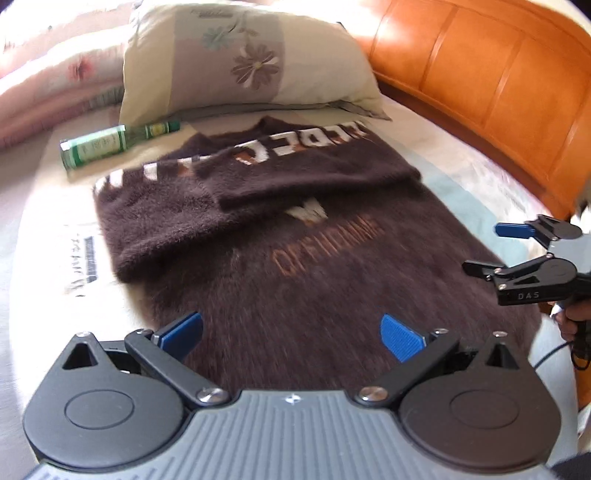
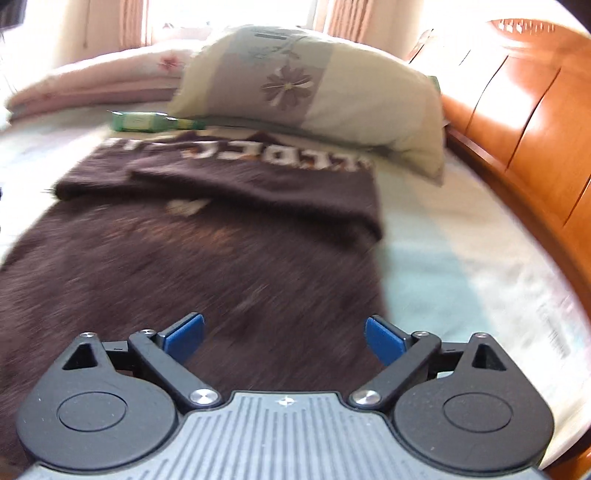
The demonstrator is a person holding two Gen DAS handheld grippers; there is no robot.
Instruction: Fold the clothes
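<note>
Brown sweater (image 1: 295,258) mid-frame on bed, sleeves folded across. Left gripper (image 1: 291,334) agape above hem, holding nothing. Left view alone shows right gripper (image 1: 480,247) at right edge, likewise spread and empty. Right view alone: curtains (image 2: 340,16) at top.

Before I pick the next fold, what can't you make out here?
- Sweater near hem: hidden under the left gripper in the left wrist view, and under the right gripper in the right wrist view.
- Sweater lettering: motion-blurred, partly under the folded sleeve.
- Green bottle label: too small.
</note>
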